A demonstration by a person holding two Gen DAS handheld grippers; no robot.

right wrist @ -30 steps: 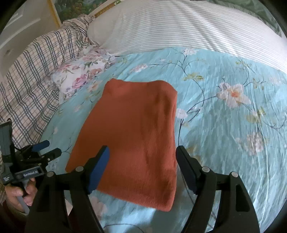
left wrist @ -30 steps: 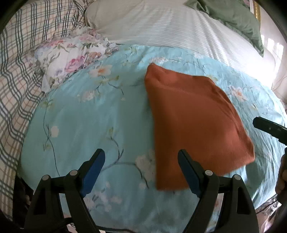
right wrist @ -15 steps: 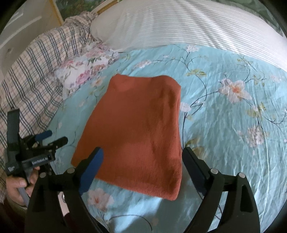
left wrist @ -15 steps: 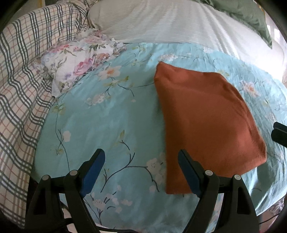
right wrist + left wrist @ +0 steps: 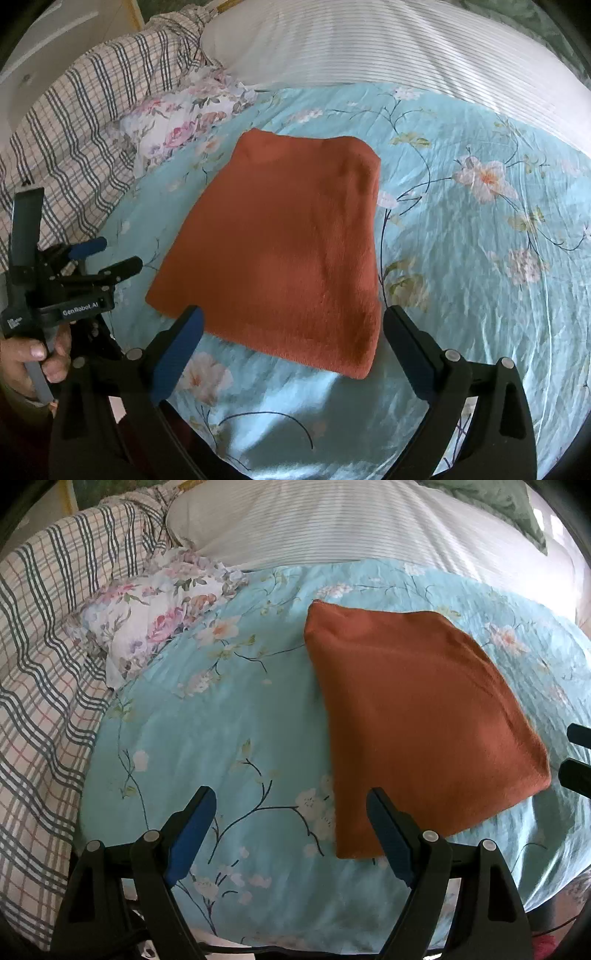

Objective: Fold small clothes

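Folded rust cloth [image 5: 280, 243] lies flat; left gripper [image 5: 291, 834] and right gripper [image 5: 291, 347] gape wide, holding nothing.

Matt knitted rust cloth [image 5: 280, 243] lies on a smooth, faintly shiny floral sheet [image 5: 461, 258].

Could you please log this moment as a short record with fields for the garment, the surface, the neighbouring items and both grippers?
garment: rust-orange knit garment, folded flat
surface: light blue floral bedspread
neighbours: floral cloth, plaid blanket, striped pillow
left gripper: jaws open, empty
right gripper: jaws open, empty, over garment's near edge
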